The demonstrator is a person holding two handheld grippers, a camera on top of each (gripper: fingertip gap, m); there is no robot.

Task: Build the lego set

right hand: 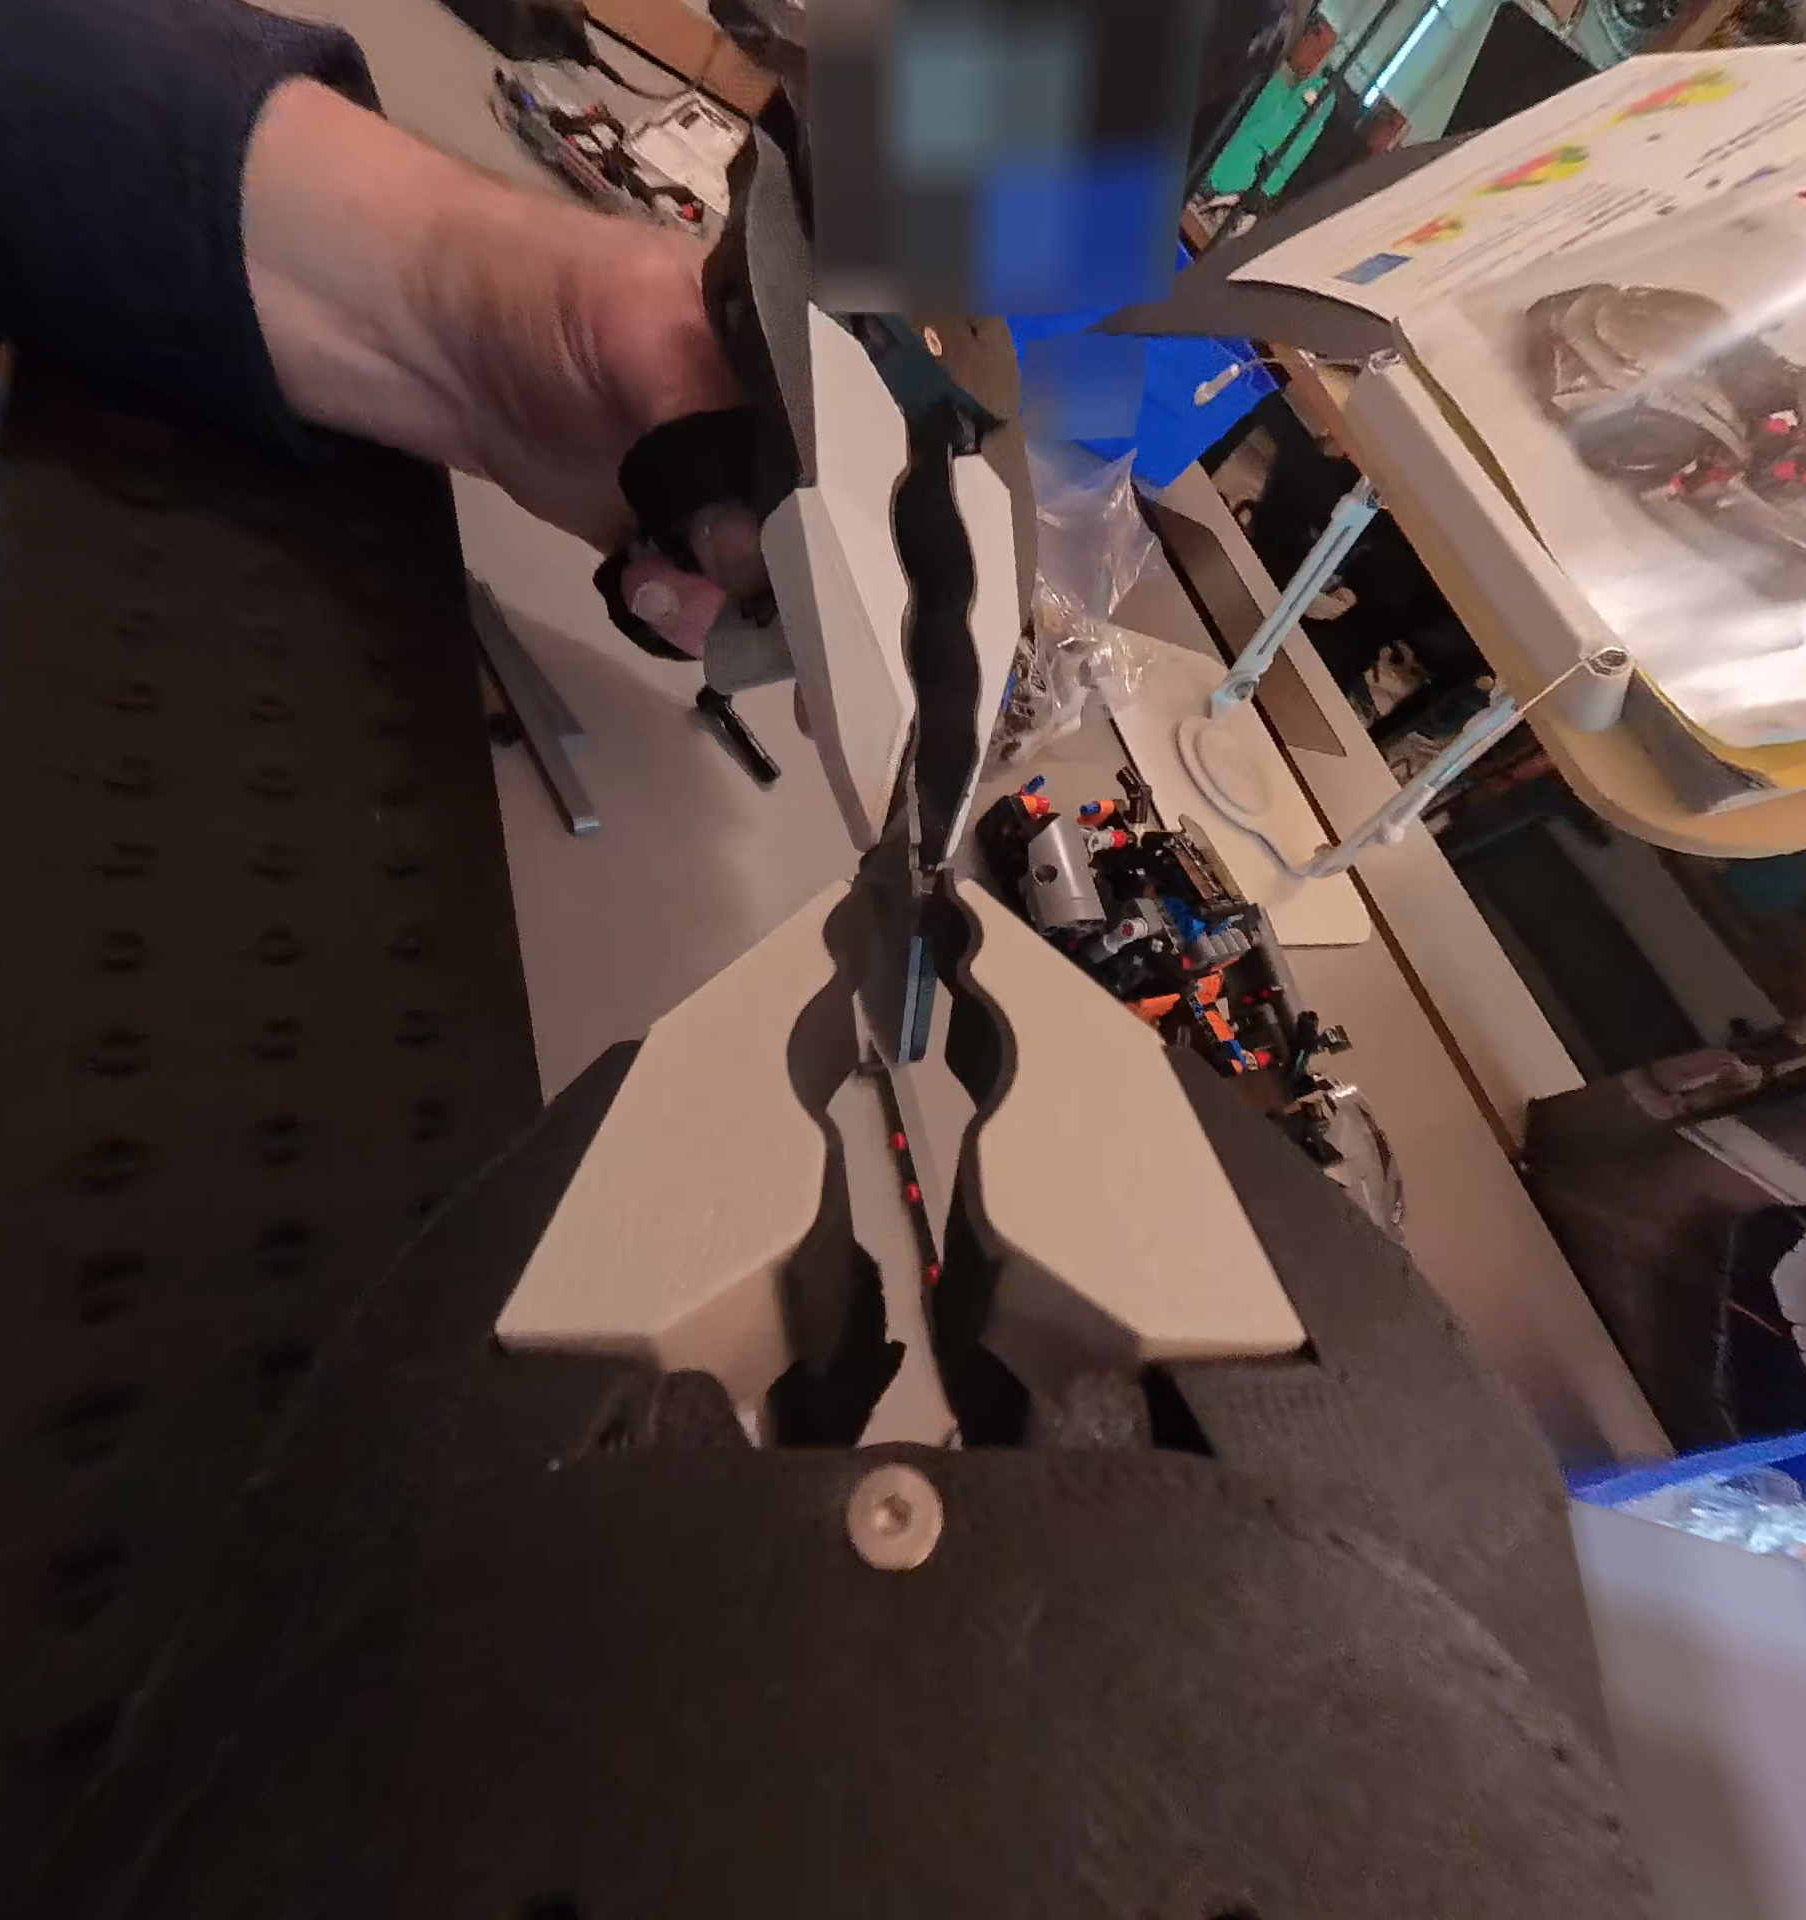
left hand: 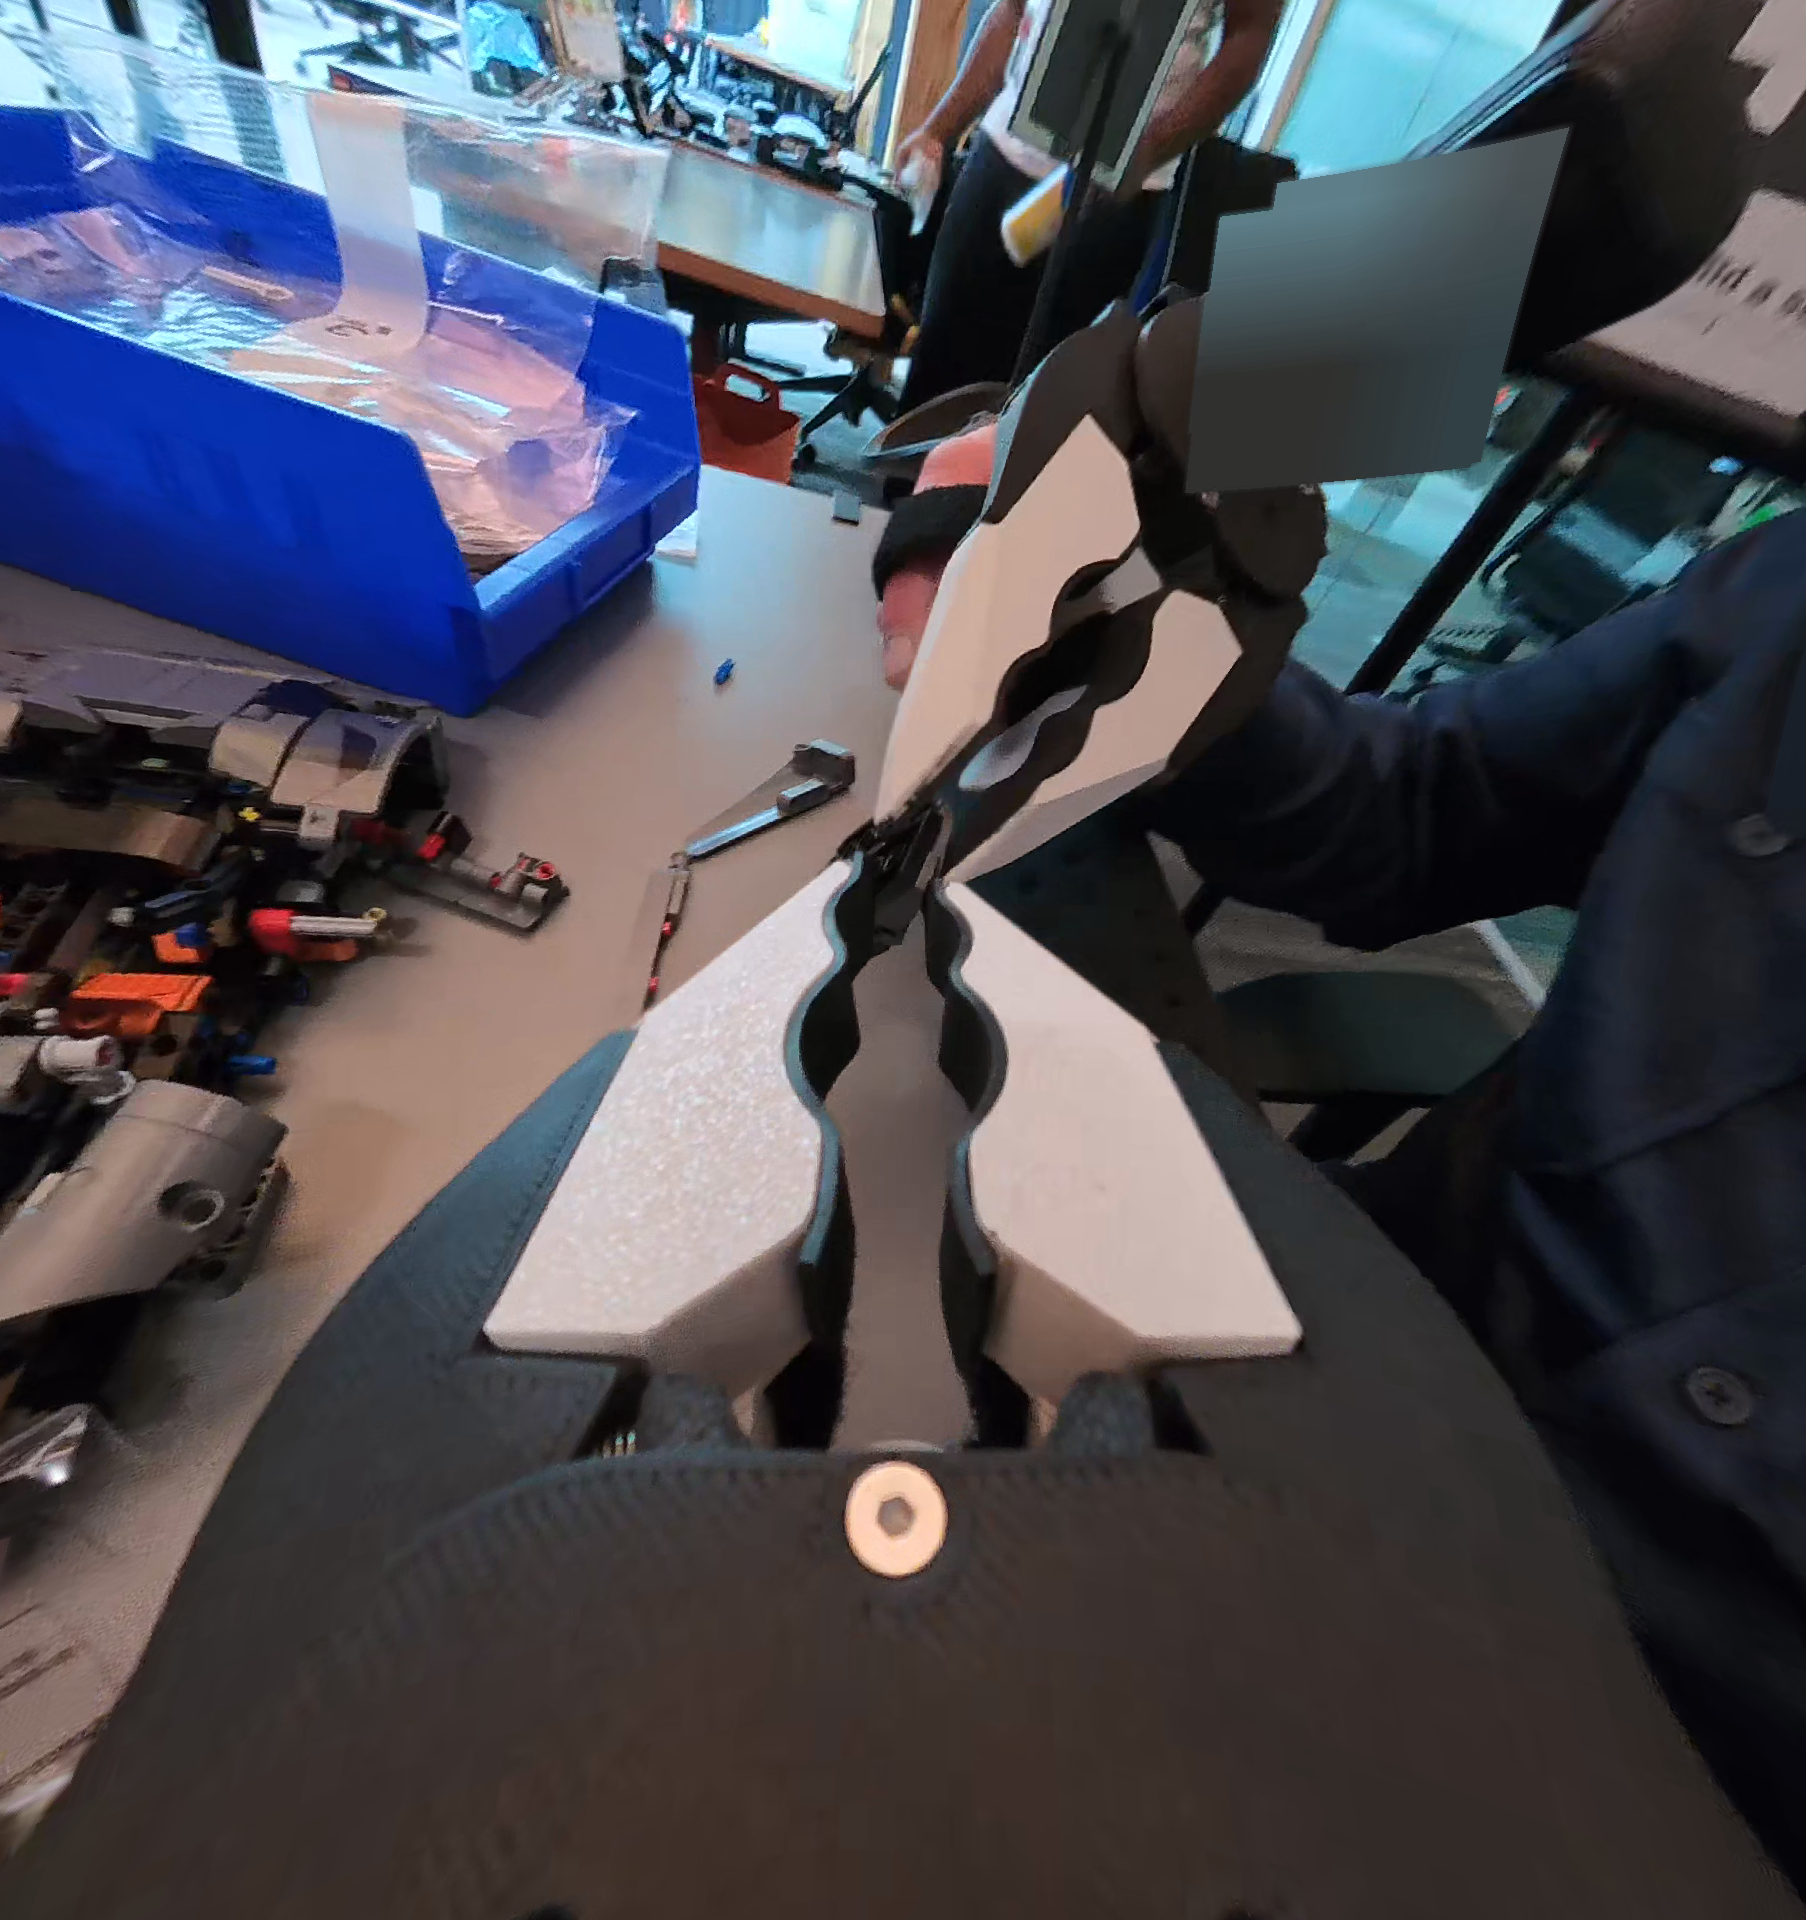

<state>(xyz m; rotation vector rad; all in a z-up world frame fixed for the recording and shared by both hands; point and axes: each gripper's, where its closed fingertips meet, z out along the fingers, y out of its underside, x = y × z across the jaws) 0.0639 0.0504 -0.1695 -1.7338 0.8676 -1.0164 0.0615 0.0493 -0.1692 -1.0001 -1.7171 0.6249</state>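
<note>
My two grippers meet tip to tip above the grey table (left hand: 566, 748). My right gripper (right hand: 901, 891) is shut on a small lego sub-assembly (right hand: 917, 1003): a thin blue-grey panel on a black beam with red pins (right hand: 911, 1195). My left gripper (left hand: 894, 885) is shut on the black end of that sub-assembly (left hand: 894, 860). The left gripper also shows in the right wrist view (right hand: 904, 836), and the right gripper in the left wrist view (left hand: 914, 821). The partly built lego car (left hand: 151, 883) lies on the table to the left; it also shows in the right wrist view (right hand: 1138, 914).
A blue bin (left hand: 255, 488) with clear plastic bags stands at the back left. Loose grey parts (left hand: 774, 800), a thin rod with red ends (left hand: 665, 935) and a small blue pin (left hand: 724, 670) lie on the table. An instruction booklet (right hand: 1657, 416) rests on a stand. A person stands far behind. Only a small space, under 4 cm, lies between the two pairs of fingers. Both grippers' tips are roughly 20 cm from the partly built lego car (left hand: 151, 883).
</note>
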